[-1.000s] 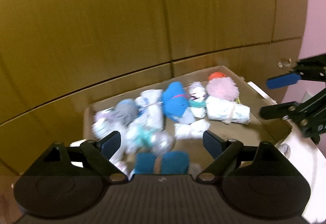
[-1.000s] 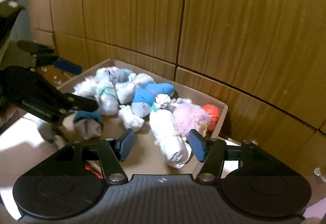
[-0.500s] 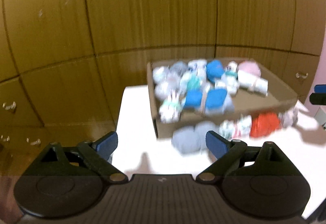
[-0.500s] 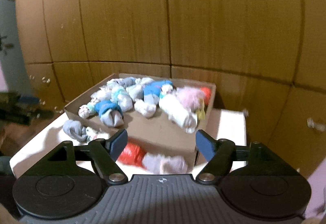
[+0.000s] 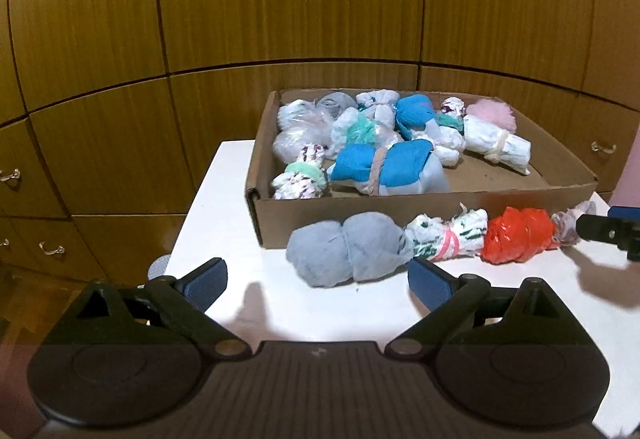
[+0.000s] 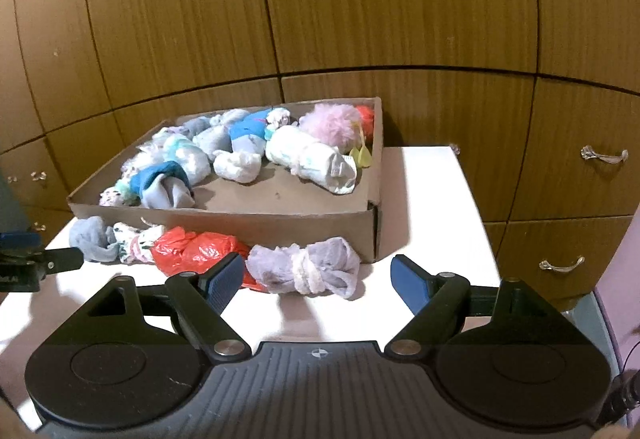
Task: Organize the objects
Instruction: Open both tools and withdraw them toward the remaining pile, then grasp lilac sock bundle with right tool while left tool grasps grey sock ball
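Note:
A shallow cardboard box (image 5: 420,211) (image 6: 224,217) on a white table (image 5: 224,199) holds several rolled sock bundles. In front of it lie a grey bundle (image 5: 348,249) (image 6: 90,239), a white patterned bundle (image 5: 448,235) (image 6: 134,243), a red bundle (image 5: 518,235) (image 6: 192,249) and a lilac bundle (image 6: 304,267) (image 5: 568,225). My left gripper (image 5: 318,281) is open and empty just short of the grey bundle. My right gripper (image 6: 318,279) is open and empty, its jaws standing either side of the lilac bundle, a little short of it.
Brown wooden cabinet fronts with drawer handles (image 6: 604,155) stand behind and beside the table. The other gripper's tip shows at the right edge of the left wrist view (image 5: 612,229) and at the left edge of the right wrist view (image 6: 36,259).
Both grippers have pulled back from above the box to the table's front. The blue-and-grey bundle, near the left gripper a second ago, lies in the box. Both stay open.

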### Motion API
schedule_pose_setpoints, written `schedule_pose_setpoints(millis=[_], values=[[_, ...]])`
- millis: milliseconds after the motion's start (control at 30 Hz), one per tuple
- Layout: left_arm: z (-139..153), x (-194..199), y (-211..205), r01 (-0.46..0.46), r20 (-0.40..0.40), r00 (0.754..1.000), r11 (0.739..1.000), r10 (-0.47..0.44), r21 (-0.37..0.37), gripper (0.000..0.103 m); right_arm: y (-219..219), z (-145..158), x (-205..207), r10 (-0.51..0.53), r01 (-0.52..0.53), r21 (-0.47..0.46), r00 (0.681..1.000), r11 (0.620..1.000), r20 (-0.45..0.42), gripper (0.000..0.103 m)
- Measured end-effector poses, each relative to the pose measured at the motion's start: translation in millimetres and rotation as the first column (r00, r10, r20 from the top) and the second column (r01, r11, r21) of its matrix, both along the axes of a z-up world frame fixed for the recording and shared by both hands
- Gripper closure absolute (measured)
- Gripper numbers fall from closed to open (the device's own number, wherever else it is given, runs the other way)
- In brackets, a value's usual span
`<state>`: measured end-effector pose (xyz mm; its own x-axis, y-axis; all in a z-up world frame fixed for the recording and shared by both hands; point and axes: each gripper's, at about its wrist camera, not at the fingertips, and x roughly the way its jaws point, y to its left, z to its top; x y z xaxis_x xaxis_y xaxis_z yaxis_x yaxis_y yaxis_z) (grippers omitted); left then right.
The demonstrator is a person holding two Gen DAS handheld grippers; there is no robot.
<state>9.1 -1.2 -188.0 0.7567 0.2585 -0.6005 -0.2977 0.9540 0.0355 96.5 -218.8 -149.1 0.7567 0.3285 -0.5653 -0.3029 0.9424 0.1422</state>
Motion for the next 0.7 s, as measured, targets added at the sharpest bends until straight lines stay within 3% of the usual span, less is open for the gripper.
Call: schedule_pose_setpoints(millis=[500,600,700], values=[[-10,22,10,-0.011,-0.005,1.000,0.997,0.010,-0.082,0.007,27,-12,8,-0.021,0.021,-0.079,1.000,0.997,-0.005,0.023],[-11,23,14,0.000,-0.001,1.000,0.992,0.000,-0.123,0.012,28,-12,7,-0.019,0.019,-0.086,1.000,0.996,0.000,0.029],[-11,22,16,0.017,0.002,1.000,0.988,-0.017,-0.155,0.024,27,-12,6,-0.020,0.021,-0.079,1.000,0.997,0.002,0.034]])
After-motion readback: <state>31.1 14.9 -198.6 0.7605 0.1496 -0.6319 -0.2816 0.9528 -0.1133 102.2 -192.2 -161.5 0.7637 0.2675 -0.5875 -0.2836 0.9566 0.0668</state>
